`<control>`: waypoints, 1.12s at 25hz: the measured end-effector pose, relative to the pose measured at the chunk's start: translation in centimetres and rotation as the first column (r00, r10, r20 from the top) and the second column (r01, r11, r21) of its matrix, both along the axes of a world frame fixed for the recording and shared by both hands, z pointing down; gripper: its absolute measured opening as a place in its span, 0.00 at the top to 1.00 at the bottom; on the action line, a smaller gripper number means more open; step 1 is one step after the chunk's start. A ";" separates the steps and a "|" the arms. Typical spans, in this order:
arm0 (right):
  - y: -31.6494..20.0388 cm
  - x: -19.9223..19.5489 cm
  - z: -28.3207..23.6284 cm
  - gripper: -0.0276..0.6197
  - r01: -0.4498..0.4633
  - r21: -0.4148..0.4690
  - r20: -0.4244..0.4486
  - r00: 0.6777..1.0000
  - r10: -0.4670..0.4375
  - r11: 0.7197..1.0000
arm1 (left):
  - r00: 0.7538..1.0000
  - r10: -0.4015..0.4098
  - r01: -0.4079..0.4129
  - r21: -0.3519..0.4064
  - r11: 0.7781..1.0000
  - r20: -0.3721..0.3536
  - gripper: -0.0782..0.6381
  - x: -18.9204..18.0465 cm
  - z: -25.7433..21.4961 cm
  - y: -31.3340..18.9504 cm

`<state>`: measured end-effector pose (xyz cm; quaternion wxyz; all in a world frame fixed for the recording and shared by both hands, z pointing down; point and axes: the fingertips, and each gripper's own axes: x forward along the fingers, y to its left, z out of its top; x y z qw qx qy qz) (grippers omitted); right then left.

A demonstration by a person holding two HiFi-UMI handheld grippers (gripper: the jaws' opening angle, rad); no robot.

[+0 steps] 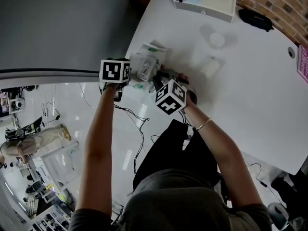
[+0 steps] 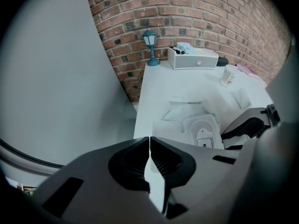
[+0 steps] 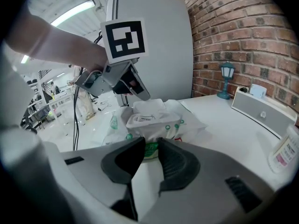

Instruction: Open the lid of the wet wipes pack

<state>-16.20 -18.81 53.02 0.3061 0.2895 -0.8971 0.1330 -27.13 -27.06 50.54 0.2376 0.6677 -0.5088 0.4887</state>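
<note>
The wet wipes pack (image 1: 147, 65) lies near the left edge of the white table (image 1: 250, 105); it is white with green print. In the right gripper view its white flip lid (image 3: 148, 113) sits on top, down flat. My right gripper (image 3: 150, 148) is shut on the near end of the pack (image 3: 156, 125). My left gripper (image 3: 141, 92) comes down at the pack's far end, close over the lid. In its own view the left gripper (image 2: 149, 143) is shut with nothing between the pads, and the pack (image 2: 194, 122) lies just beyond.
A white box (image 1: 207, 1) and a teal lamp (image 3: 227, 78) stand at the brick wall. A white bottle (image 1: 210, 66), a round white object (image 1: 217, 40) and a black item (image 1: 255, 18) lie further out. A grey partition (image 1: 57, 28) borders the table's left edge.
</note>
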 end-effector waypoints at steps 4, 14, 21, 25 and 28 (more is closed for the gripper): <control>0.1 0.0 -0.1 0.80 0.000 0.000 -0.002 1.000 0.000 1.000 | 0.999 0.005 -0.005 -0.021 1.000 0.033 0.85 -0.2 1.0 0.0; 0.1 0.0 -0.1 0.80 0.001 0.005 -0.001 1.000 -0.001 1.000 | 1.000 -0.008 0.009 -0.040 0.999 0.006 0.85 -0.2 1.9 0.0; 0.0 0.1 0.1 0.80 0.001 0.006 0.000 1.000 -0.001 1.000 | 1.000 -0.021 0.021 0.028 0.999 -0.015 0.85 -0.3 0.1 -0.2; 0.1 0.1 0.1 0.80 0.000 0.014 0.003 1.000 0.000 1.000 | 1.000 -0.011 0.011 0.069 0.998 -0.008 0.85 -0.2 -1.0 0.2; 0.1 0.2 -0.1 0.81 0.002 0.015 0.013 1.000 -0.002 1.000 | 1.000 -0.014 0.015 0.090 0.996 -0.013 0.85 -0.2 -1.7 0.6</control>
